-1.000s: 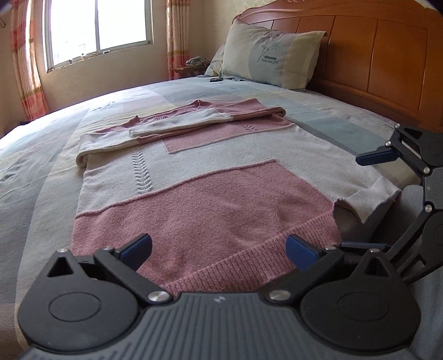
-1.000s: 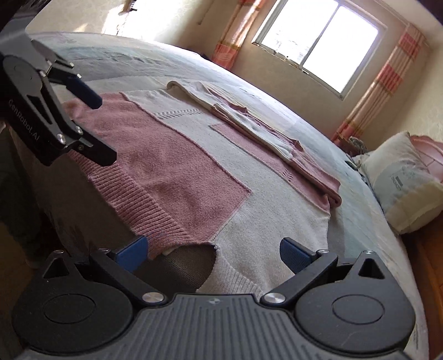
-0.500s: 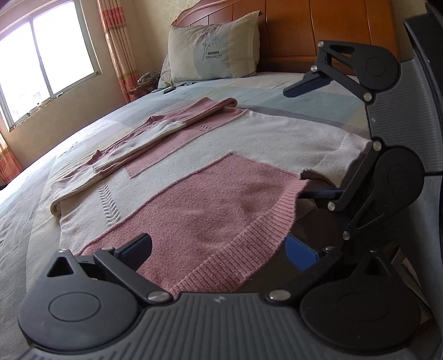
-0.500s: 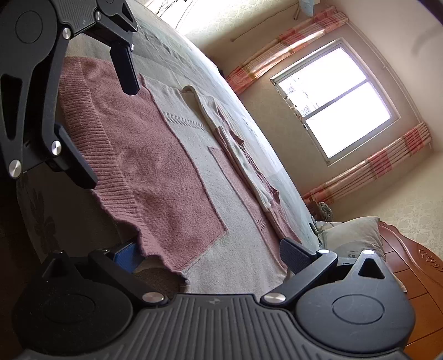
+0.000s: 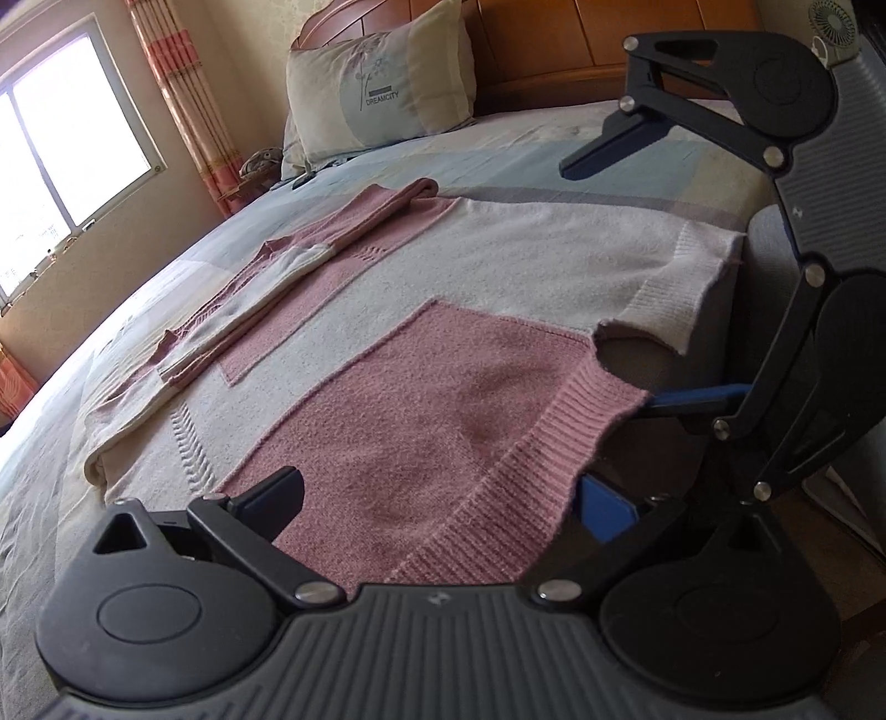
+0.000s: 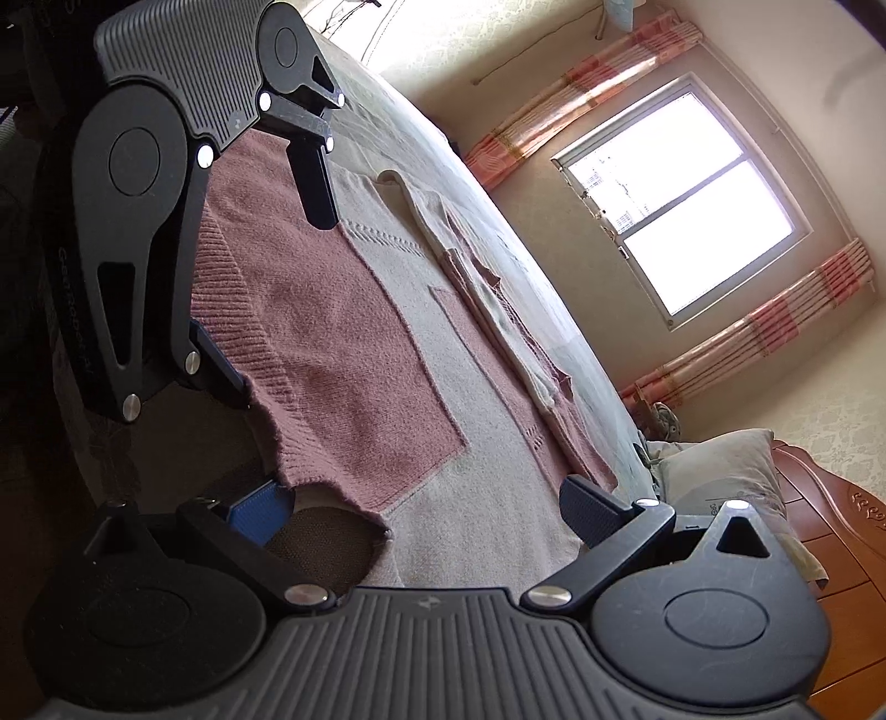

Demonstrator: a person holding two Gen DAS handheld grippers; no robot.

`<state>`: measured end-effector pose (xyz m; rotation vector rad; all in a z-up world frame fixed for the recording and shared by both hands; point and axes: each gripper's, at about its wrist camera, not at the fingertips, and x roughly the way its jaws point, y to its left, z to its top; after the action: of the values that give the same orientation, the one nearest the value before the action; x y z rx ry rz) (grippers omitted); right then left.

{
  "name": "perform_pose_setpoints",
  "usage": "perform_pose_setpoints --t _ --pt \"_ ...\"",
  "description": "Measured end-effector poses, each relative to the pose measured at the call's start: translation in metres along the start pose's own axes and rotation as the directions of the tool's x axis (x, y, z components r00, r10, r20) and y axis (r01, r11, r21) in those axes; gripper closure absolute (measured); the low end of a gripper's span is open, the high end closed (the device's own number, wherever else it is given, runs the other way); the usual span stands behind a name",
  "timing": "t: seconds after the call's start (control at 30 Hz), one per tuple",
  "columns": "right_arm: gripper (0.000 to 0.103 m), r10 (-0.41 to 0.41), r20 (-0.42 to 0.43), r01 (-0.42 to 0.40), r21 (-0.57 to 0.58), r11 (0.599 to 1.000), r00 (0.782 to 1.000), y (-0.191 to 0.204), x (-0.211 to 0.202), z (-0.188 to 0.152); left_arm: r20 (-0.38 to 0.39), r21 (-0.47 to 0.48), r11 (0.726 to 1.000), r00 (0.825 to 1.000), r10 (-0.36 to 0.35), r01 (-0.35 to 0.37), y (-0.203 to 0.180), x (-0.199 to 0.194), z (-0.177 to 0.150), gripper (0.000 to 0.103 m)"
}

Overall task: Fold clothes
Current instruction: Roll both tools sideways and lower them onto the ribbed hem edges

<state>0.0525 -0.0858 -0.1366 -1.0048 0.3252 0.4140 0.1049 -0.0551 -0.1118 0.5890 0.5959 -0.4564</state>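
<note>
Pink-and-cream sweater (image 5: 443,343) flat on the bed (image 5: 554,160), left hand-held gripper (image 5: 437,498) and right hand-held gripper (image 6: 426,509) both spread apart straddling its ribbed hem (image 5: 531,471)

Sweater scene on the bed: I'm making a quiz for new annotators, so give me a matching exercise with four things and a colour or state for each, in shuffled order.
Things:
1. sweater
2. pillow
3. headboard
4. left gripper

Colour or state:
a. brown wood
b. open, fingers astride the ribbed pink hem
c. pink and cream, spread flat with a sleeve folded across it
d. pale, printed with DREAMCITY

Pairs: 1-c, 2-d, 3-a, 4-b
</note>
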Motion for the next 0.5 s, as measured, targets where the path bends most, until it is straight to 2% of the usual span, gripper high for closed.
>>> perform_pose_setpoints --t 0.2,0.33,0.5 --pt "0.0 0.017 -0.012 -0.016 0.011 1.0 1.0 0.0 -0.005 -0.004 -0.001 0.102 0.995 1.0 -0.016 0.016 -0.019 0.009 0.007 0.001" --pt "0.0 0.018 -0.048 -0.019 -0.021 1.0 0.999 0.002 -0.01 -0.015 0.013 0.103 0.994 0.999 -0.03 0.028 -0.024 0.014 0.014 0.001" --pt "0.0 -0.021 -0.128 0.011 -0.081 0.997 0.992 0.001 -0.006 -0.037 0.045 0.081 0.995 0.997 -0.059 0.056 -0.028 0.014 0.021 0.001"
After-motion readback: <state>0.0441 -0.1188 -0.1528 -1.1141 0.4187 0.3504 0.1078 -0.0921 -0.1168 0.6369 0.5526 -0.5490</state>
